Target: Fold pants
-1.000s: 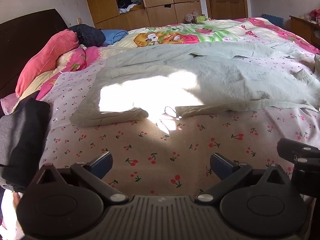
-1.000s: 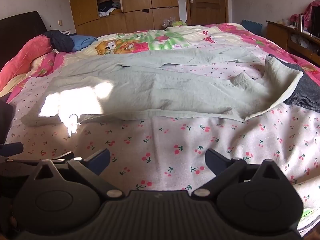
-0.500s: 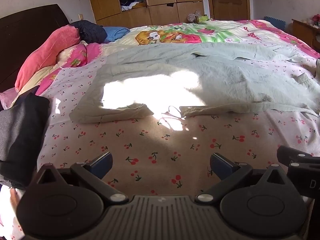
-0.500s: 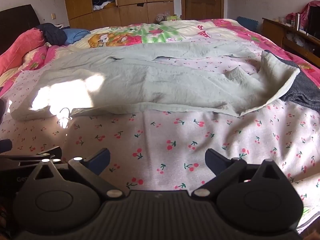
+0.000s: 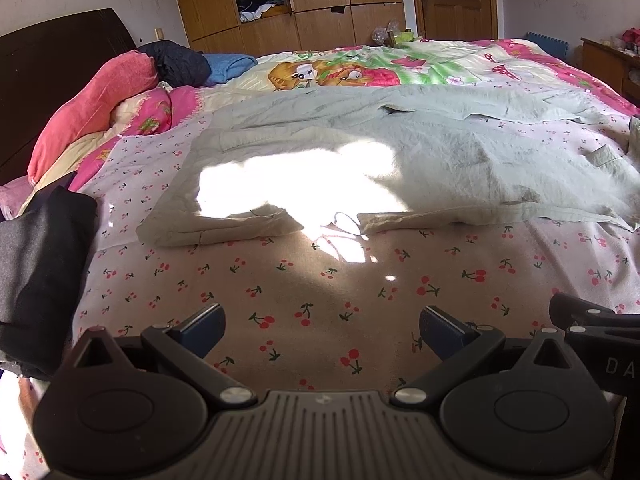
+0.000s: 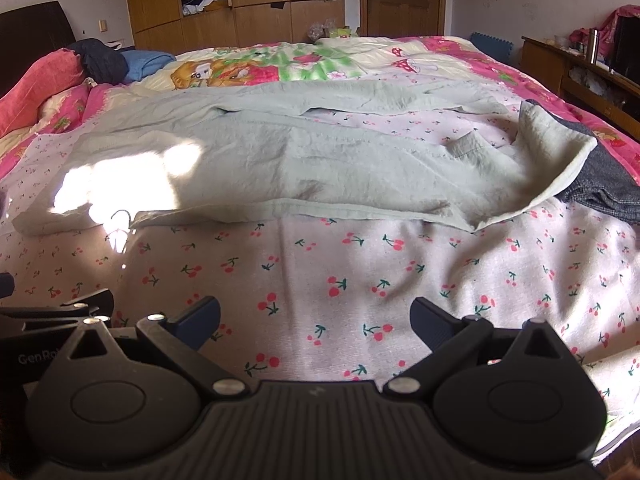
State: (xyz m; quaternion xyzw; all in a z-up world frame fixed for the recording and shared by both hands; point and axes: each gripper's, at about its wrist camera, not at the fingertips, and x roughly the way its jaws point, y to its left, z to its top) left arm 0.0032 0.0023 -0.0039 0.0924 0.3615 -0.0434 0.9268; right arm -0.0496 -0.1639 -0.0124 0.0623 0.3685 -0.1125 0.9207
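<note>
Pale green pants (image 5: 420, 160) (image 6: 320, 168) lie spread across the cherry-print sheet (image 5: 320, 280) (image 6: 360, 272), waistband at the left in a patch of sunlight, legs running right. A drawstring loop (image 5: 346, 220) (image 6: 120, 216) hangs at the waistband's near edge. My left gripper (image 5: 320, 330) is open above bare sheet, well short of the waistband, with nothing between its fingers. My right gripper (image 6: 314, 322) is open too, over the sheet in front of the near leg. The far leg's end is partly hidden by a raised fold at the right (image 6: 552, 148).
A dark folded garment (image 5: 36, 272) sits at the left bed edge. Dark denim (image 6: 600, 184) lies under the pants' right end. Pink pillows (image 5: 92, 104), a dark jacket (image 5: 176, 64), a wardrobe (image 5: 288, 0) and a side cabinet (image 6: 592, 76) ring the bed.
Both views have shifted slightly: the cameras tilted up a little and the pants sit a bit farther down in frame. Both grippers stay open; the pants have not moved.
</note>
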